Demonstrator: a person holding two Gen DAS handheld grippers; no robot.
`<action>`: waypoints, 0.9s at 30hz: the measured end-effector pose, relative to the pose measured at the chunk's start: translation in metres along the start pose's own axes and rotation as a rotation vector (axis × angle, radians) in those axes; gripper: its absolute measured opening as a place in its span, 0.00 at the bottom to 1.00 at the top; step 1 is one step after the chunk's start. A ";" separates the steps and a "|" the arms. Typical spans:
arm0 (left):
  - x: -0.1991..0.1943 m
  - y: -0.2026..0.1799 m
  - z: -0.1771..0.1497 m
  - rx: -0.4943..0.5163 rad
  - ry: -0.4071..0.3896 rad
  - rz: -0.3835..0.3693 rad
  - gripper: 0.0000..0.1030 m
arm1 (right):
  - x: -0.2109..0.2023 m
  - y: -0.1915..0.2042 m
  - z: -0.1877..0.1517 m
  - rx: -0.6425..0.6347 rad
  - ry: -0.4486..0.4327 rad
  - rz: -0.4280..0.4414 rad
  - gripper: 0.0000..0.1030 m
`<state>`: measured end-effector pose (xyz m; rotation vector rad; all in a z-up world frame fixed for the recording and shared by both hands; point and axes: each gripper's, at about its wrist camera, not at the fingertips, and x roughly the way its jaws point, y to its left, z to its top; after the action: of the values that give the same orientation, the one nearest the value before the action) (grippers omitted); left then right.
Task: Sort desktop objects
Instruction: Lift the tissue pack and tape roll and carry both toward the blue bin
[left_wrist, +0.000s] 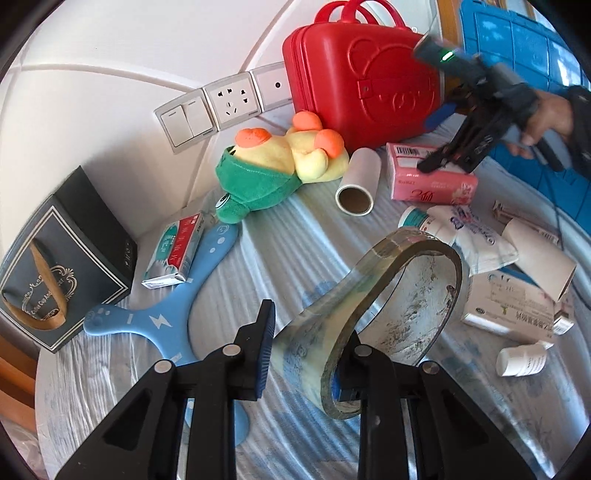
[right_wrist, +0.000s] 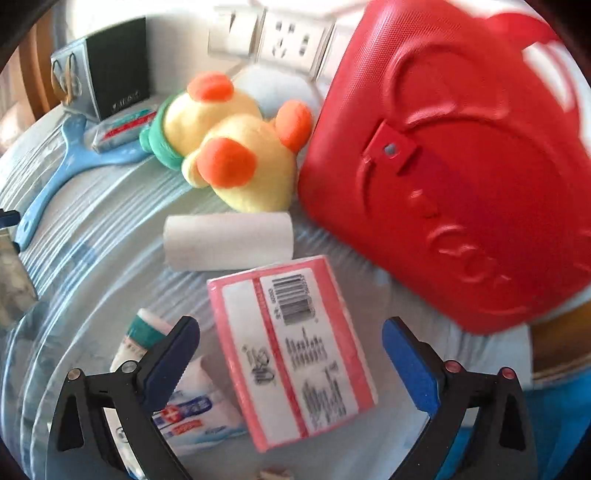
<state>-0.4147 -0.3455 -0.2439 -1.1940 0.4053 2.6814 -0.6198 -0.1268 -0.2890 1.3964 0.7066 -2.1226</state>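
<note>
Two grippers work the cluttered blue striped tabletop (left_wrist: 258, 258). Left gripper (left_wrist: 306, 354) is clamped on the wall of a clear, grimy packing-tape roll (left_wrist: 388, 295), lifted over the near edge. Right gripper (right_wrist: 291, 354), jaws wide, straddles a pink plastic-wrapped tissue pack (right_wrist: 291, 347) beside the red hard-shell case (right_wrist: 461, 166). Lower squarely, then close across its narrow sides.
</note>
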 end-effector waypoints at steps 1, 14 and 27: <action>-0.001 0.000 0.001 -0.004 -0.001 -0.003 0.23 | 0.014 -0.004 0.003 -0.013 0.057 0.013 0.98; -0.026 -0.002 0.005 -0.014 -0.032 0.014 0.23 | 0.002 -0.006 -0.035 0.266 -0.019 -0.071 0.86; -0.153 -0.042 0.035 -0.012 -0.192 0.071 0.23 | -0.232 0.074 -0.112 0.369 -0.417 0.015 0.86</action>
<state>-0.3262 -0.3026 -0.1146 -0.9306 0.4088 2.8296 -0.4148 -0.0791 -0.1225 1.0588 0.1464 -2.5091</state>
